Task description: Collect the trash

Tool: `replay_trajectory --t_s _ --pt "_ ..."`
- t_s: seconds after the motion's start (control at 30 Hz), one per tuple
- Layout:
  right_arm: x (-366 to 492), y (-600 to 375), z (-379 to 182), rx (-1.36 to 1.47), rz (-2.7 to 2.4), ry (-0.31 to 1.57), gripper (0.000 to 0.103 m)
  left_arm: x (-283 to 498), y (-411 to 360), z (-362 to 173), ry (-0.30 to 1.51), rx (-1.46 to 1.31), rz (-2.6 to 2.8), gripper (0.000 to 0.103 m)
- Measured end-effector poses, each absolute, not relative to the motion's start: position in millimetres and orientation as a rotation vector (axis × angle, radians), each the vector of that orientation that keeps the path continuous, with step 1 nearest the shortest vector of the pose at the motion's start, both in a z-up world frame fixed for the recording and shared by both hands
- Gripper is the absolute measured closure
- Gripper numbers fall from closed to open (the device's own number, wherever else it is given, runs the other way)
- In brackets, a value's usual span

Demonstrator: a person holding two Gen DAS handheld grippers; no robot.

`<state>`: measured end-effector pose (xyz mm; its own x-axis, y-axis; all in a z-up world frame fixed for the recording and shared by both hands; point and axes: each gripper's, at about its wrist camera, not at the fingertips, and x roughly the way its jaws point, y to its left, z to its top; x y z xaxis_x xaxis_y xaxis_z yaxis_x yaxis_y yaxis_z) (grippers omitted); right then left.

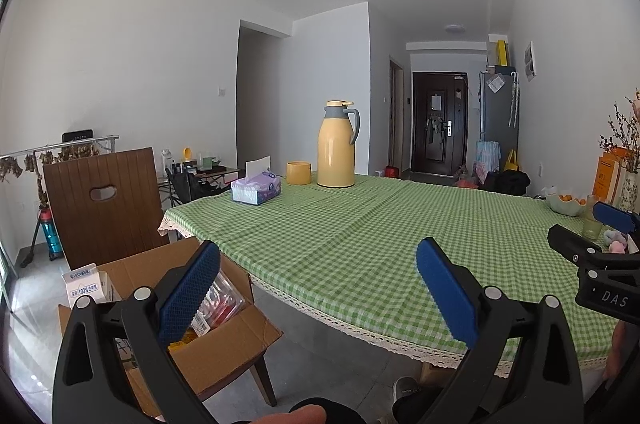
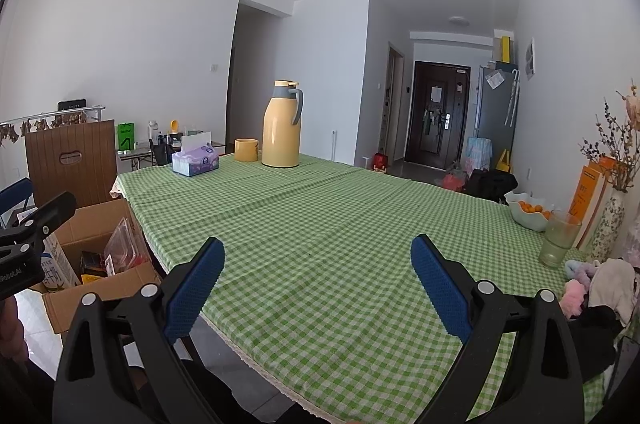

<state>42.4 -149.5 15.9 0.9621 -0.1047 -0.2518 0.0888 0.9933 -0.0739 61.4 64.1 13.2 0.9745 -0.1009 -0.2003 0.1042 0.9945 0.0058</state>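
Note:
An open cardboard box (image 1: 224, 344) rests on a wooden chair (image 1: 100, 199) at the table's left end. Inside it are a white milk carton (image 1: 86, 286) and a clear plastic container (image 1: 222, 298). My left gripper (image 1: 320, 292) is open and holds nothing; its left finger hangs over the box, its right finger over the table edge. In the right wrist view the box (image 2: 100, 284) lies at lower left, with the carton (image 2: 60, 266) and clear container (image 2: 124, 244) showing. My right gripper (image 2: 318, 288) is open and empty above the green checked tablecloth (image 2: 340, 224).
On the table stand a yellow thermos jug (image 2: 281, 127), a yellow cup (image 2: 246, 149), a tissue box (image 2: 195, 163), a fruit bowl (image 2: 528, 214), a glass (image 2: 560, 238), a vase (image 2: 610, 224) and soft hair ties (image 2: 576, 284). A person's foot (image 1: 404, 390) shows under the table.

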Motion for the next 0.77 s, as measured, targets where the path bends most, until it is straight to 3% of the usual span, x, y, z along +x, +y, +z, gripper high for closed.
replay_trajectory --t_s 0.77 --pt "52 -162 13 -0.061 -0.146 0.285 0.013 81 59 10 0.225 0.006 -0.113 0.008"
